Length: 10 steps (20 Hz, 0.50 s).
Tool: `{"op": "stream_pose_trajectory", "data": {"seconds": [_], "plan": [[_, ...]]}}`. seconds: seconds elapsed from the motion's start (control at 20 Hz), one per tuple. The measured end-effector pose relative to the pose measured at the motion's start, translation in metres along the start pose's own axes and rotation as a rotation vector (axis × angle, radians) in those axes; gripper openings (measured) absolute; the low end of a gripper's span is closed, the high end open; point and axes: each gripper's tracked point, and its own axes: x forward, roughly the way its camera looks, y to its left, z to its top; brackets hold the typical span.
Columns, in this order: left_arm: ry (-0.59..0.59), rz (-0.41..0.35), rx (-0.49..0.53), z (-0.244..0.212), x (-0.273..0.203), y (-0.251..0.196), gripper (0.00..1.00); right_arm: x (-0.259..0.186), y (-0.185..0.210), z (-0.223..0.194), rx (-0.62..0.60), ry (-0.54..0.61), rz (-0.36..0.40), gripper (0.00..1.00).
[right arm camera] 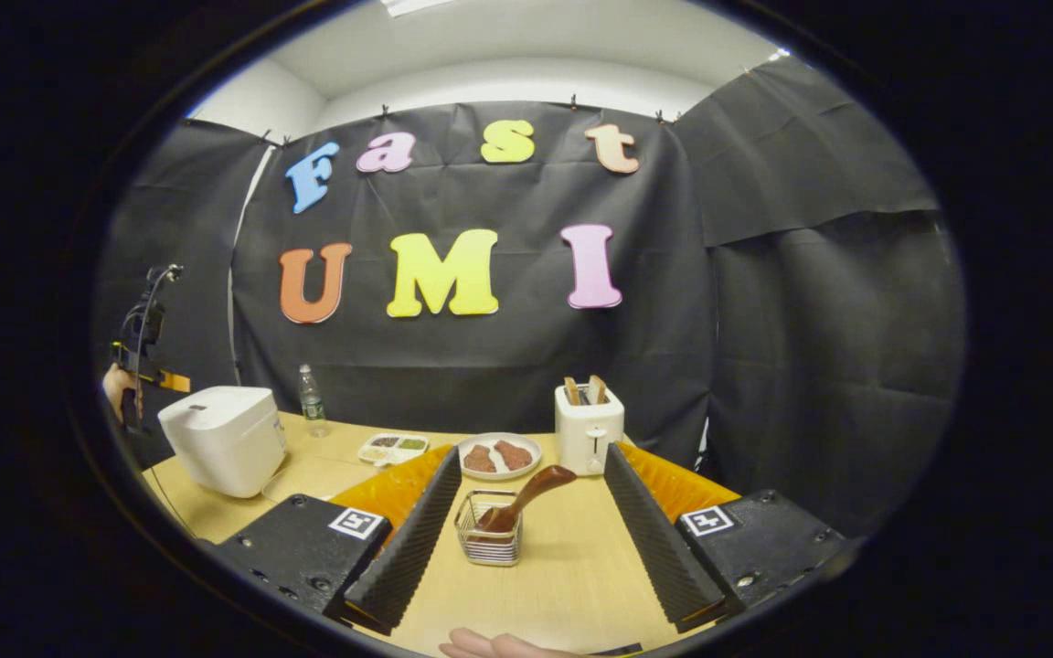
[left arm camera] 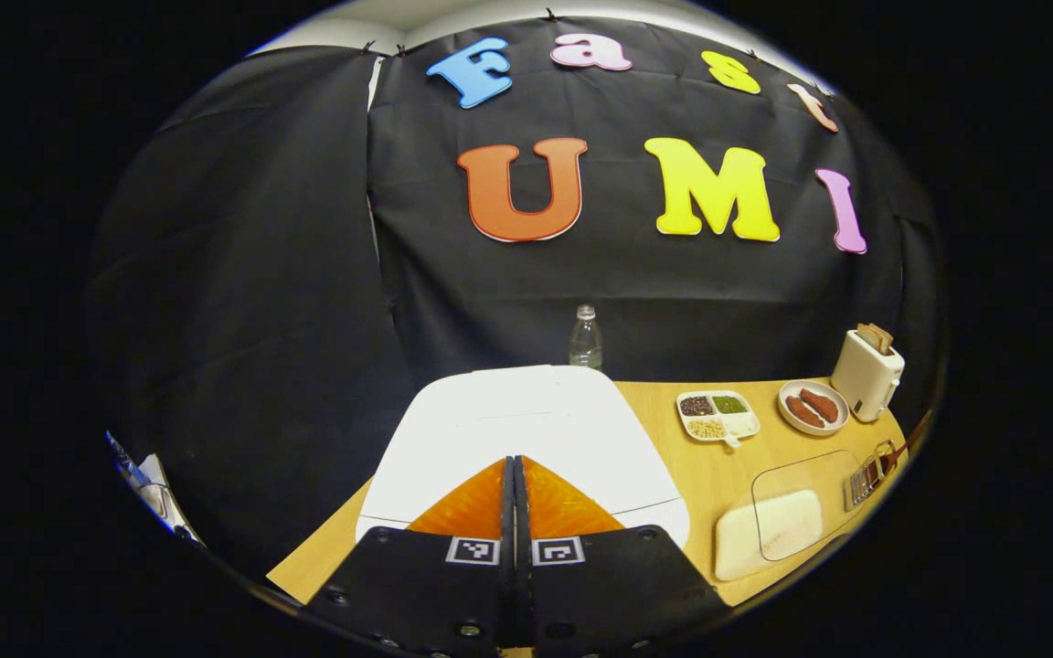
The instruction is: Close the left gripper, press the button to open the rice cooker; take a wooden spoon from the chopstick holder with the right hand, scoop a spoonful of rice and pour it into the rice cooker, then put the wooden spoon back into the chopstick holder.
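The left gripper (left arm camera: 517, 475) has its fingers pressed together, empty, just above the closed lid of the white rice cooker (left arm camera: 526, 420). The right gripper (right arm camera: 526, 512) hangs over the tabletop (right arm camera: 563, 585) with fingers wide; between them farther off is the wire chopstick holder (right arm camera: 488, 537) holding the wooden spoon (right arm camera: 526, 493)

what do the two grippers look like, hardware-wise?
Left gripper: black body plates with bolts, a square black-and-white fiducial tag beside each finger base. Right gripper: same black plates and tags, and its fingers have ribbed, sawtooth inner faces. In the right gripper view the left gripper also appears far off, dark, with a looping cable on top.
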Motion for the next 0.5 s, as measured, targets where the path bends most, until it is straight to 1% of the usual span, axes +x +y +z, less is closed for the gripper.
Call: {"op": "stream_pose_trajectory", "data": {"seconds": [0.1, 0.2, 0.3, 0.4, 0.5], "plan": [[0.02, 0.013, -0.009, -0.005, 0.011, 0.005, 0.0, 0.006, 0.001, -0.002, 0.007, -0.005, 0.01, 1.0], [0.033, 0.017, -0.036, -0.01, 0.016, 0.008, 0.0, 0.011, 0.003, -0.012, 0.02, 0.019, 0.027, 1.0], [0.05, 0.001, -0.061, -0.016, 0.017, 0.006, 0.0, 0.012, 0.006, -0.018, 0.03, 0.031, 0.044, 1.0], [0.052, 0.009, -0.05, -0.018, 0.018, 0.006, 0.0, 0.014, 0.008, -0.017, 0.023, 0.012, 0.051, 0.99], [0.068, 0.021, -0.032, -0.022, 0.017, 0.004, 0.0, 0.016, 0.009, -0.02, 0.013, 0.01, 0.049, 0.99]]}}
